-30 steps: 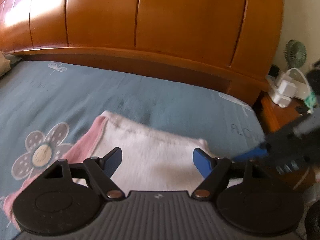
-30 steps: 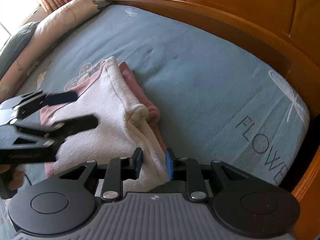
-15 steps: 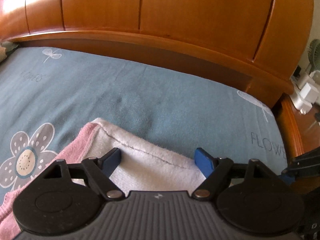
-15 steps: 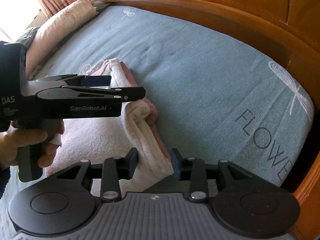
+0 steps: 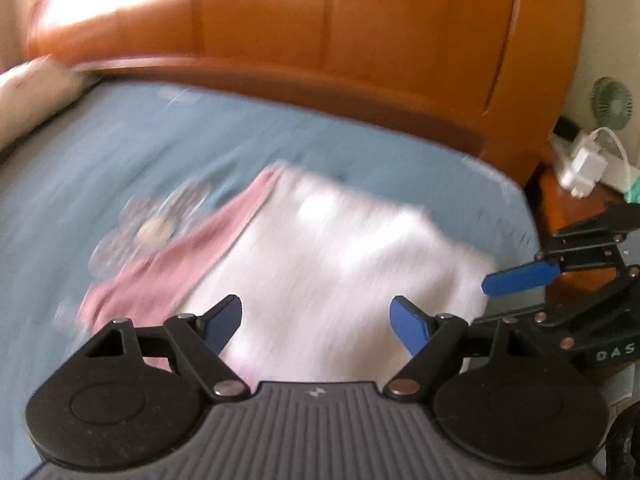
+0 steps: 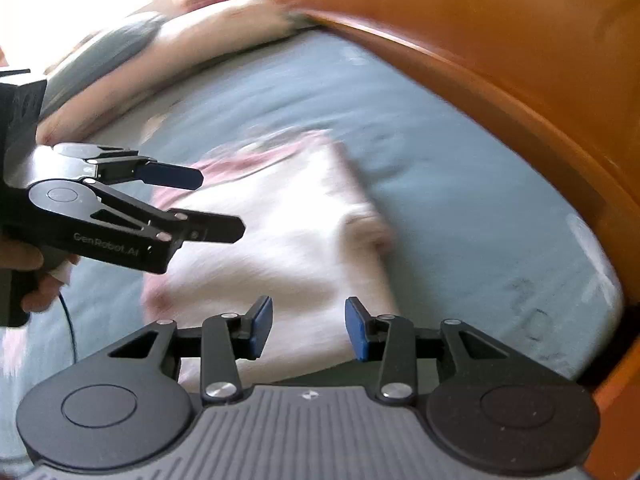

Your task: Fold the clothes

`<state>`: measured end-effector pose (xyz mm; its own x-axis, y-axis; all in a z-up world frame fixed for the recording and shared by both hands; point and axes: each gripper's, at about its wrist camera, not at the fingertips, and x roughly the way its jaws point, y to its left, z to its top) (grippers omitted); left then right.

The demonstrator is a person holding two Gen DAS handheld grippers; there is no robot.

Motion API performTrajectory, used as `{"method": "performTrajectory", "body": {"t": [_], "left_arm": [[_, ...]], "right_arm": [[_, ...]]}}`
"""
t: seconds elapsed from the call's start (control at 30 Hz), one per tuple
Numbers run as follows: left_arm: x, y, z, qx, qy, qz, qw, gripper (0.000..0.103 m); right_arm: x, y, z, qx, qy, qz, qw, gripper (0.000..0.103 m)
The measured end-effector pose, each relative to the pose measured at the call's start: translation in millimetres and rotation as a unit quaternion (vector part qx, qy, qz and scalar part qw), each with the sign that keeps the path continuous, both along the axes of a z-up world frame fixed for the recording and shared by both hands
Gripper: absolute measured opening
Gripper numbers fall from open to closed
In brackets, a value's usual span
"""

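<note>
Bare sheet (image 6: 460, 184) between my folded cloth (image 6: 288, 232) and the headboard (image 6: 500, 60), pillows (image 6: 168, 48) blocking the bed's far-left edge.

Fluffy cloth garment (image 5: 340, 256), glossy wooden headboard (image 5: 360, 32)

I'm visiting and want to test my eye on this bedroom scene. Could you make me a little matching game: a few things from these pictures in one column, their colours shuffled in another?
Things:
1. bedsheet
2. headboard
3. folded garment
4. desk fan

Colours:
A. white with pink edge
B. green
C. grey-blue
D. orange-brown wood

Pairs: 1-C, 2-D, 3-A, 4-B
</note>
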<state>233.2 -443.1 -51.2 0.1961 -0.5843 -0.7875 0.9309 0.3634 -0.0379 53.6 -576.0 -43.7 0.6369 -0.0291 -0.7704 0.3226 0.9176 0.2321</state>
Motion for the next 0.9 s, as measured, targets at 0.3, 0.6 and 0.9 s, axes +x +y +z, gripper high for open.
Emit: {"method": "performTrajectory", "body": {"t": [0.3, 0.6, 0.9], "left_arm": [[14, 49, 3, -0.006, 0.005, 0.053, 0.9986, 0.081], [13, 90, 9, -0.012, -0.009, 0.074, 0.9971, 0.081], [14, 146, 13, -0.011, -0.034, 0.08, 0.9961, 0.082]], "right_arm": [[28, 70, -41, -0.053, 0.056, 0.086, 0.993, 0.044], [35, 100, -20, -0.078, 0.054, 0.112, 0.989, 0.046], [60, 108, -12, -0.095, 0.06, 0.105, 0.988, 0.057]]}}
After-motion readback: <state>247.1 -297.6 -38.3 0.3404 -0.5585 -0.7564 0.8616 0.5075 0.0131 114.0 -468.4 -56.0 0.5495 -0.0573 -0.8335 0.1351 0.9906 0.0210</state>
